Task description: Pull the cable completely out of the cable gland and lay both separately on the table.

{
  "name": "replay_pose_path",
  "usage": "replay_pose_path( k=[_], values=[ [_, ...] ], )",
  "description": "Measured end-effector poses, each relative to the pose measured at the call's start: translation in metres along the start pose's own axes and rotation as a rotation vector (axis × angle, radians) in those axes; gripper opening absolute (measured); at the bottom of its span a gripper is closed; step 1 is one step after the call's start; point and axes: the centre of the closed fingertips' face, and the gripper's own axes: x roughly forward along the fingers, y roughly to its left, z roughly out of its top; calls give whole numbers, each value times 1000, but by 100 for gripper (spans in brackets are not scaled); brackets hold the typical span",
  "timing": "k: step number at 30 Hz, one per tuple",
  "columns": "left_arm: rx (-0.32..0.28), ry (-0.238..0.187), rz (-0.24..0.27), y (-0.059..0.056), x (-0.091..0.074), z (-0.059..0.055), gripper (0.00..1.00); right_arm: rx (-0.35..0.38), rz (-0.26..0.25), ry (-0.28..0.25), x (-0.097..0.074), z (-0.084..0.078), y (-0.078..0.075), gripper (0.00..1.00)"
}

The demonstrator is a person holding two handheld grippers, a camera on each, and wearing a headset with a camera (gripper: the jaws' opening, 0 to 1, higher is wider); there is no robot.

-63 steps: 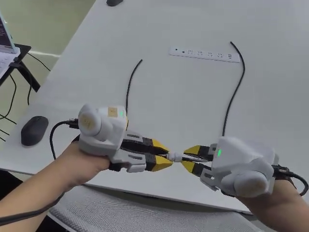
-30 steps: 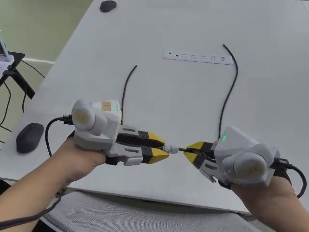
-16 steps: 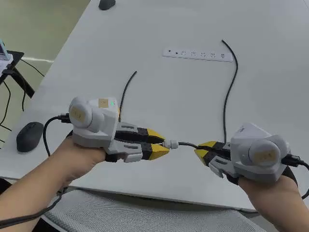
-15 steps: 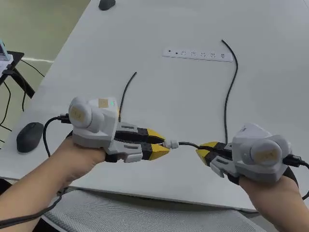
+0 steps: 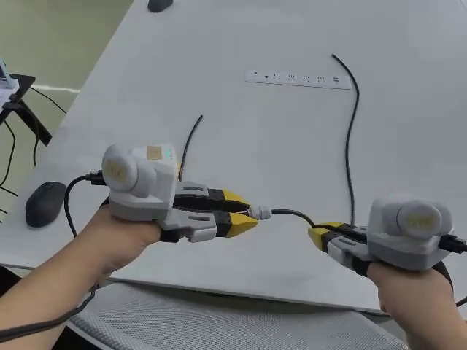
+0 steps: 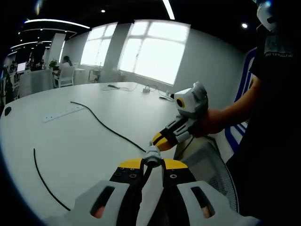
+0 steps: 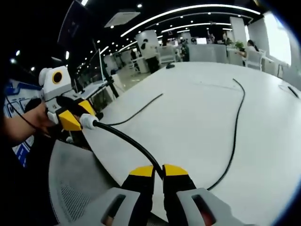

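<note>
head view: left claw (image 5: 252,213) clamped on cable gland (image 5: 260,213), right claw (image 5: 315,233) pinched cable (image 5: 292,214) nearby, over surface (image 5: 277,131) edge | left gripper view: gland sat at my tips | right gripper view: cable arced to gland, not yet out; I judged a straight axial pull best

Left gripper (image 5: 252,216), right gripper (image 5: 315,234): pale grey housings (image 5: 149,188), yellow-tipped black jaws, black trailing cables (image 5: 71,201); left shows green light (image 5: 167,154).

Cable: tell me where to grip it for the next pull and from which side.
I'd grip the cable on its free stretch beside the cable gland, coming from the right, jaws across it. The left gripper clamps the gland, so that side is blocked.
</note>
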Motion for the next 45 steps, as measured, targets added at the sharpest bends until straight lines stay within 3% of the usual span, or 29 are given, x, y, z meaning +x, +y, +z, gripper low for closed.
replay_pose_path(
  k=[12, 15, 18, 21, 23, 24, 26, 29, 33, 41, 45],
  values=[
    [-4, 1, -2, 2, -7, 1, 15, -63, 25, -17, -1, 3, 8, 3],
    [-6, -1, -3, 3, -9, 0, 15, -101, -3, -12, -1, 6, 7, 6],
    [-4, 1, -9, 2, -11, -1, 15, -124, 1, -21, -4, 12, 13, 10],
    [-1, 4, -14, 2, -12, -2, 15, -226, 3, -17, -8, 20, 25, 16],
    [0, 4, -16, 2, -13, -1, 15, -331, 6, -21, -11, 28, 38, 18],
    [0, 6, -19, 1, -14, -1, 15, -396, 3, -13, -13, 31, 44, 17],
    [1, 11, -20, 2, -15, -2, 15, -458, 3, 14, -13, 32, 57, 15],
    [6, 17, -24, 3, -17, -3, 15, -558, -41, 39, -11, 36, 64, 12],
    [3, 21, -27, 2, -19, -4, 15, -625, -78, 28, -6, 45, 72, 10],
    [-2, 34, -31, 1, -22, -12, 15, -761, -59, 62, 7, 44, 92, 7],
    [0, 29, -34, 0, -24, -12, 15, -788, -55, 66, 11, 43, 98, 7]
  ],
)
